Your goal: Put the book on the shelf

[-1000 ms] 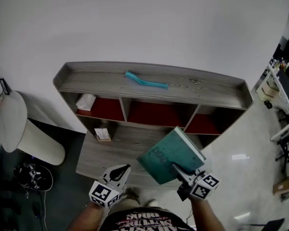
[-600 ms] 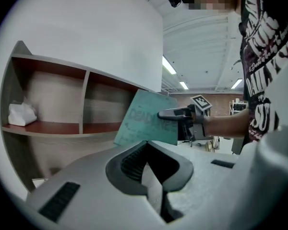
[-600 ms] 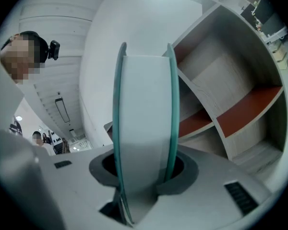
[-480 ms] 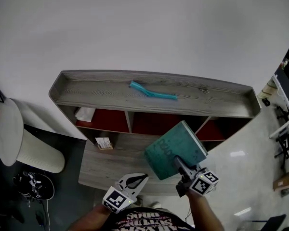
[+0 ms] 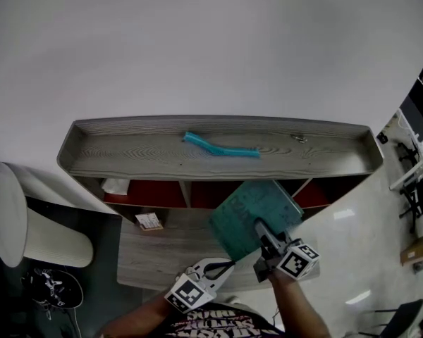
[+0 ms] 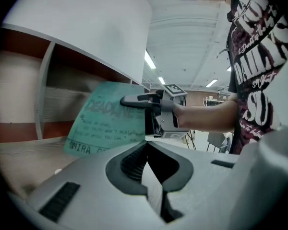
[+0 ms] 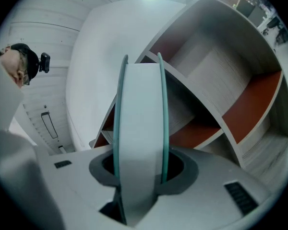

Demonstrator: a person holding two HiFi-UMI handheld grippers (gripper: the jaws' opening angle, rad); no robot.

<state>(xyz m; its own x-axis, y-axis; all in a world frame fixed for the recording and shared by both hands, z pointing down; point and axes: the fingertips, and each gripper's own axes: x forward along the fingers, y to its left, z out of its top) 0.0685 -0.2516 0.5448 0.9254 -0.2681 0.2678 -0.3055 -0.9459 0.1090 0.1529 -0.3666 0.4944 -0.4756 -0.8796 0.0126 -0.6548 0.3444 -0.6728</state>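
A teal book [image 5: 248,214] hangs tilted in front of the grey wooden shelf [image 5: 127,153], its far edge at the opening between the middle and right compartments. My right gripper [image 5: 263,232] is shut on its near edge. In the right gripper view the book's white page edge [image 7: 139,123] stands upright between the jaws [image 7: 140,176], facing a red-backed compartment [image 7: 249,104]. My left gripper [image 5: 224,266] is shut and empty, low and just left of the book. The left gripper view shows its closed jaws [image 6: 151,176], the book's cover [image 6: 105,126] and the right gripper [image 6: 134,101] clamped on it.
A curved teal object [image 5: 218,146] lies on the shelf's top board. A small box [image 5: 149,221] sits on the lower board, a white item [image 5: 115,186] in the left compartment. A white round stool [image 5: 7,217] stands left; desks and chairs [image 5: 416,189] stand right.
The right gripper has carried the book forward and up against the shelf's compartments. The left gripper has moved right, toward the book. The head view has shifted, so the shelf sits lower in it.
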